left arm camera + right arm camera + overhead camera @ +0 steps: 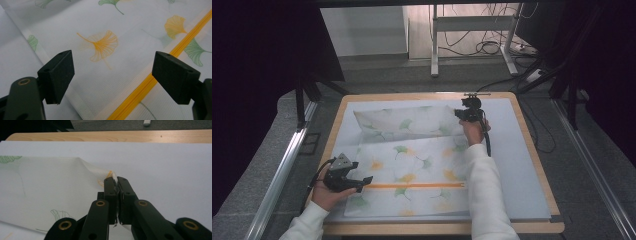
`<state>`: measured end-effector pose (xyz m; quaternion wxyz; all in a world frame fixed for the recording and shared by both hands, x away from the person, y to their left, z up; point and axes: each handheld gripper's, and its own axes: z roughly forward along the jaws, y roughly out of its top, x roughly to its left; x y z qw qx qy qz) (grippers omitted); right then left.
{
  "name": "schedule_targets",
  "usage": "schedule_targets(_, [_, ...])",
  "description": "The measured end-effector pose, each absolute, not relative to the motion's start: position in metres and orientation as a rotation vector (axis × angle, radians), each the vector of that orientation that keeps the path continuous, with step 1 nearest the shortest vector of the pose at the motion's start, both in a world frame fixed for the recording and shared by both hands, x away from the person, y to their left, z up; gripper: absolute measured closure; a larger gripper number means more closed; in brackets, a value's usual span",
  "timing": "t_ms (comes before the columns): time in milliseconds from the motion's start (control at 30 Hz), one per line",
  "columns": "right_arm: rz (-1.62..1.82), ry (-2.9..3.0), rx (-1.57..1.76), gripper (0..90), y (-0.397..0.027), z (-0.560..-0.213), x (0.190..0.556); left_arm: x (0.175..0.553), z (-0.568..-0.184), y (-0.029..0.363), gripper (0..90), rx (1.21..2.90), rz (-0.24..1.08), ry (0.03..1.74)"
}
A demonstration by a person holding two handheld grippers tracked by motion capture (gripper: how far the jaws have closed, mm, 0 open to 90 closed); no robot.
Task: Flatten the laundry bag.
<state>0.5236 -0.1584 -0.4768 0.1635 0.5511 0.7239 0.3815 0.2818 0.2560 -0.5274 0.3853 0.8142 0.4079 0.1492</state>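
A white cloth printed with green and orange ginkgo leaves lies on the pale mat, an orange zipper running along its near part. Its far portion is folded over toward me. My right gripper is at the far right corner of the cloth, shut on that cloth corner, which pokes out between the pads. My left gripper rests at the near left edge of the cloth, open wide; its pads straddle the fabric and the zipper without touching them.
The pale mat covers a wooden table with raised wooden edges. Bare mat stretches to the right of the cloth. Beyond the table stand a metal desk frame and loose cables on the floor.
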Motion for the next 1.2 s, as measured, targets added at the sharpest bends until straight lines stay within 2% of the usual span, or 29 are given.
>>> schedule_targets(267, [1.094,2.020,1.626,85.5,-0.163,-0.484,0.537,0.282,-0.528,0.258,17.9,2.069,0.382,1.049])
schedule_targets(367, [1.133,1.991,1.638,82.7,-0.167,-0.487,0.539,0.282,-0.528,0.259,17.9,2.065,0.384,1.050])
schedule_targets(400, [1.124,1.996,1.621,76.6,-0.167,-0.488,0.539,0.282,-0.527,0.259,17.9,2.065,0.386,1.050])
schedule_targets(467, [1.080,1.979,1.597,58.2,-0.165,-0.487,0.539,0.282,-0.528,0.259,17.9,2.066,0.383,1.050])
schedule_targets(567, [1.068,1.919,1.557,49.0,-0.163,-0.480,0.534,0.282,-0.528,0.259,17.9,2.065,0.382,1.052])
schedule_targets(633, [1.096,1.889,1.535,48.0,-0.163,-0.473,0.529,0.282,-0.528,0.259,17.9,2.065,0.382,1.050])
schedule_targets(700, [1.126,1.908,1.491,51.2,-0.160,-0.467,0.523,0.281,-0.527,0.259,17.9,2.064,0.384,1.050])
schedule_targets(833, [1.204,2.083,1.373,67.0,-0.149,-0.462,0.508,0.281,-0.527,0.258,17.9,2.066,0.383,1.050])
schedule_targets(1033, [1.131,2.310,1.278,84.5,-0.128,-0.480,0.489,0.281,-0.527,0.257,17.9,2.067,0.384,1.048])
schedule_targets(1100, [1.110,2.347,1.279,88.2,-0.126,-0.488,0.486,0.281,-0.527,0.257,17.9,2.068,0.384,1.046])
schedule_targets(1200, [1.088,2.379,1.288,89.0,-0.127,-0.495,0.479,0.281,-0.527,0.257,17.9,2.065,0.385,1.047])
